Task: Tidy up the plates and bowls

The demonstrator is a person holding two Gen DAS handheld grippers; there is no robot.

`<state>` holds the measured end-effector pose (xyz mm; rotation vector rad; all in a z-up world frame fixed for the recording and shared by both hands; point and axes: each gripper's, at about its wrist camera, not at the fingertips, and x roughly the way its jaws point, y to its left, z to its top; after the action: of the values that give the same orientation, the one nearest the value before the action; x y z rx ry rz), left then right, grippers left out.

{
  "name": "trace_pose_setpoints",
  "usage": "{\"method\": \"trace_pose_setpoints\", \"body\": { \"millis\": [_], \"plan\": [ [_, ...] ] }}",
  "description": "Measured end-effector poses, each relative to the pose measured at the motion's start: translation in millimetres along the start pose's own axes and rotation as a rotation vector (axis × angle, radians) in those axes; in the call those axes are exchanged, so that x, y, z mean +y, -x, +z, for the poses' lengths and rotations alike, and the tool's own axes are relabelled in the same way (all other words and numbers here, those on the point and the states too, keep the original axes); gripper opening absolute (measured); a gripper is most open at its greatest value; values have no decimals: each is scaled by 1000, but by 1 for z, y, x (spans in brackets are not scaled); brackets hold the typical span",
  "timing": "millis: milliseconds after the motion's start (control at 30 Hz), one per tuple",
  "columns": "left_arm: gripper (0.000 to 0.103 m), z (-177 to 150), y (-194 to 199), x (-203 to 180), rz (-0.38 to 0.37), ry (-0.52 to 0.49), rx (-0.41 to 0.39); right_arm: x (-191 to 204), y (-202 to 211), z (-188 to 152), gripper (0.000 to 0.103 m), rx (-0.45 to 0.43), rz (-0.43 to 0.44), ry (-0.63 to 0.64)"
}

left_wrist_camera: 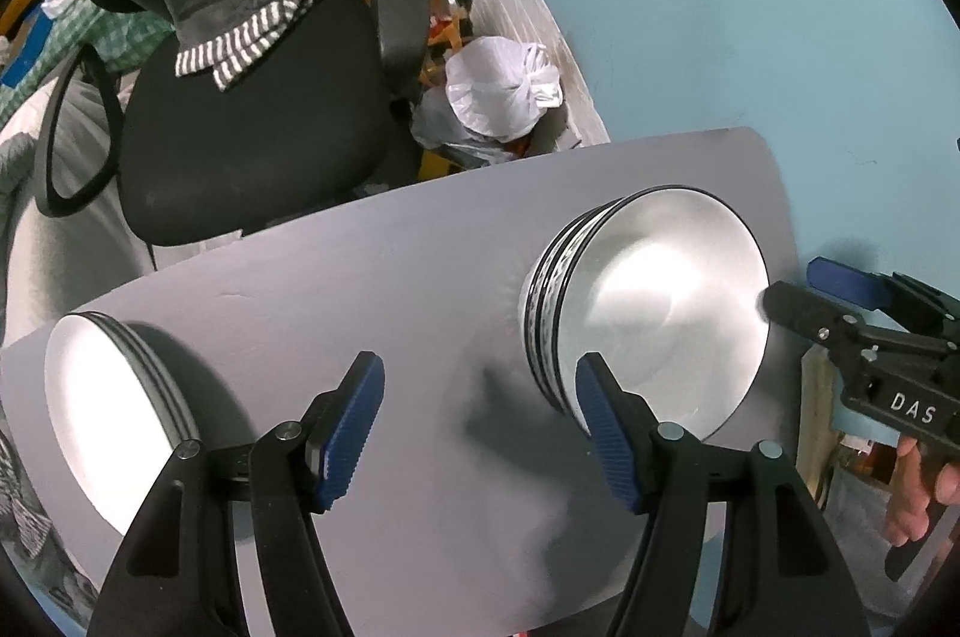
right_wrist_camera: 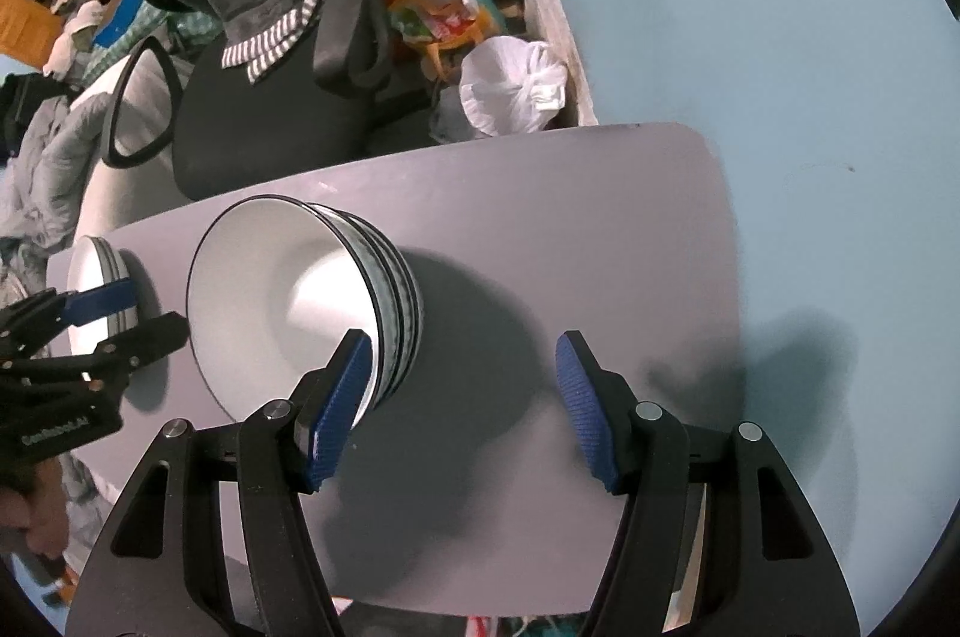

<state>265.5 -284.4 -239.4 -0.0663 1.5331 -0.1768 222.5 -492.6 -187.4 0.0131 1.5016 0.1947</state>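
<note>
A stack of bowls [left_wrist_camera: 654, 301], white inside with dark-rimmed patterned walls, stands on a grey table [left_wrist_camera: 372, 277], well apart from a stack of white plates [left_wrist_camera: 102, 415] near its other end. Both tools hover with jaws spread wide and nothing held: the left gripper [left_wrist_camera: 480, 421] between the two stacks, the right gripper [right_wrist_camera: 456, 397] just beside the bowls. "DAS" reads on the right gripper's black body.

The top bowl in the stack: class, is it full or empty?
Empty. The top bowl shows a bare white inside down to its base in both wrist views, and likewise nothing lies in it.
</note>
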Motion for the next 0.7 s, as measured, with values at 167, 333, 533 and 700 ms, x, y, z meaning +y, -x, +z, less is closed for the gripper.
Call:
{"method": "trace_pose_setpoints", "body": {
  "millis": [167,333,533,700],
  "plan": [
    [68,6,-12,0,-31,21,29,-2,-10,5,63,33,33,10],
    [68,10,-25,4,-59,62,66,-3,-23,10,63,70,73,20],
    [68,15,-39,5,-86,87,97,-5,-37,15,63,93,121,20],
    [68,18,-49,8,-112,111,116,-3,-45,19,63,92,161,34]
  ]
}}
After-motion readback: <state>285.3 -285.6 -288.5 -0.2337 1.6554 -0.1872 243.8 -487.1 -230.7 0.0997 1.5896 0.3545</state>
